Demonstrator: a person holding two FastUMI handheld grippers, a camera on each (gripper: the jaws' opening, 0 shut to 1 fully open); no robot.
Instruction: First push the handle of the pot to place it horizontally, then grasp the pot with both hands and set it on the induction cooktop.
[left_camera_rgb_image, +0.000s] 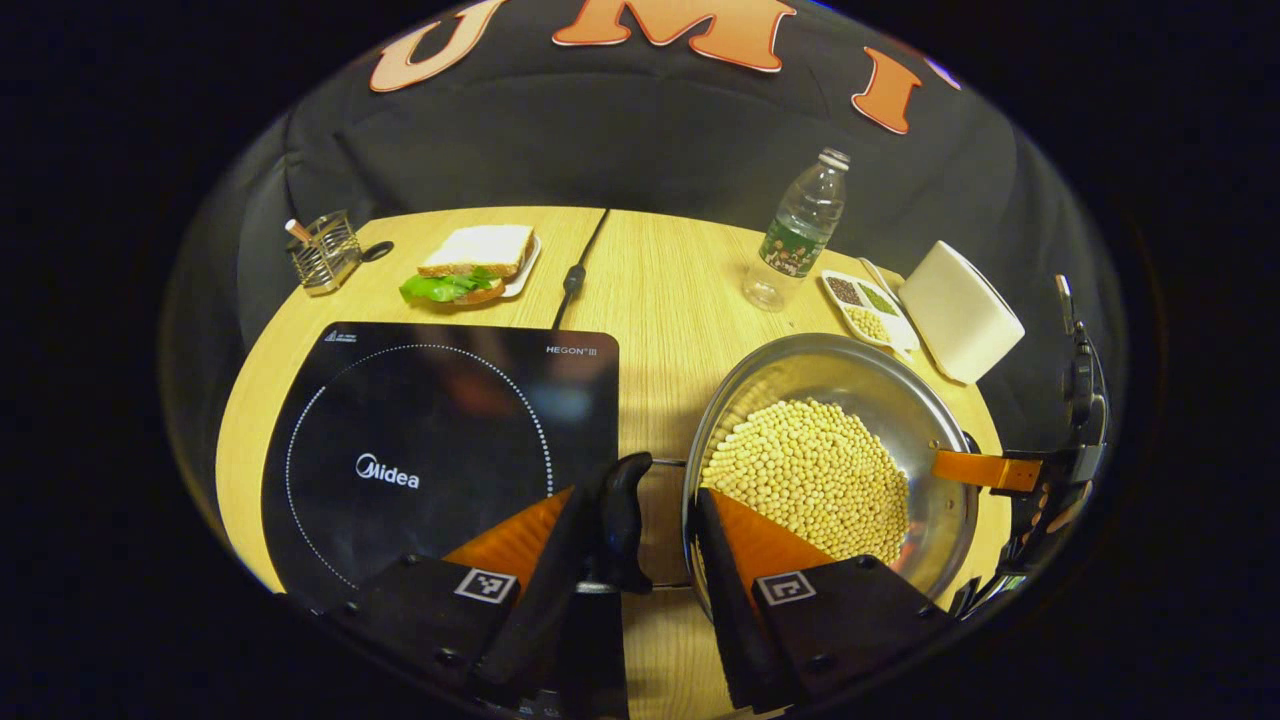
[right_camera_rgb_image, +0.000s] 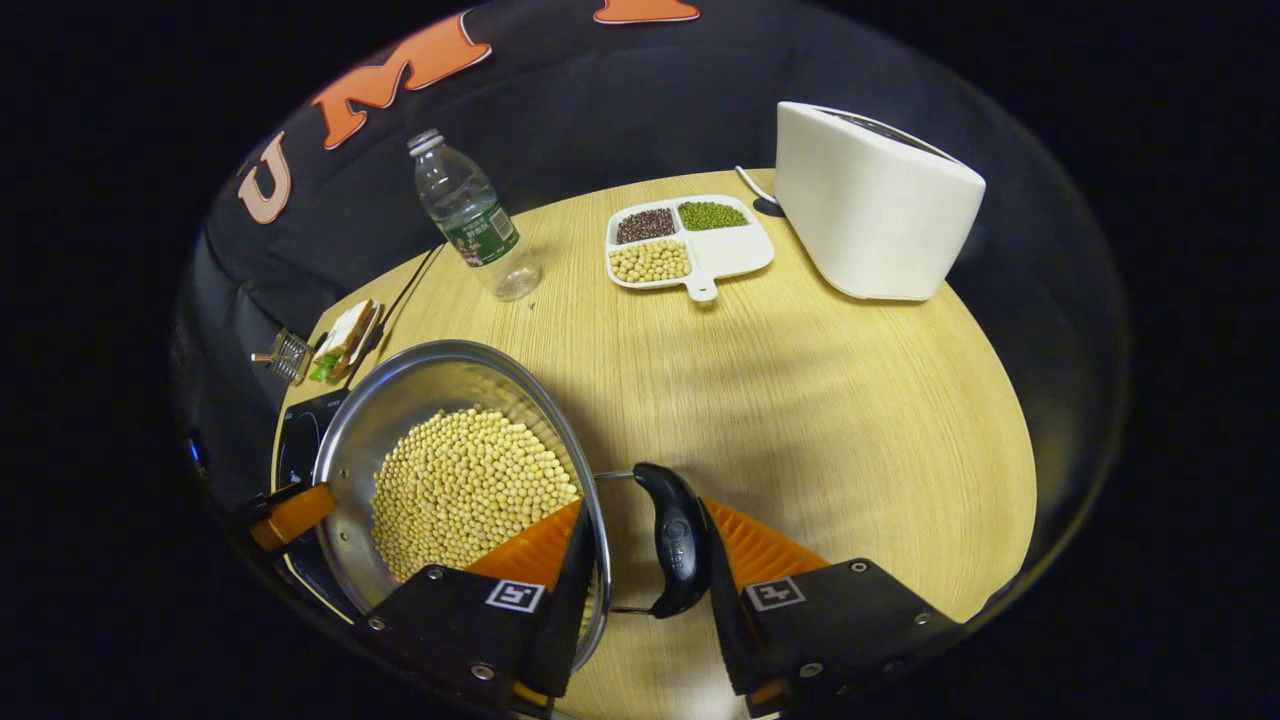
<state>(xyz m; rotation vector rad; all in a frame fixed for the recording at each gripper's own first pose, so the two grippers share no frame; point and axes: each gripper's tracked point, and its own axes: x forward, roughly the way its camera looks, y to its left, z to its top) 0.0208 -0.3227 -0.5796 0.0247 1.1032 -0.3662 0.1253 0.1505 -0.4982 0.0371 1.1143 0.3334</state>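
Left gripper view, left claw: held apart, one finger outside the pot's black side handle, the other inside the rim over the beans.
Left gripper view, pot: seen standing on the tabletop, just beside the induction cooktop.
Left gripper view, background: a sandwich and a bottle.
Right gripper view, right claw: spread apart around the pot's rim and the opposite black handle; firm pressing cannot be told.
Right gripper view, background: a toaster and a divided dish are set behind.

Water btl, toaster, sandwich, bean tray, utensil rack
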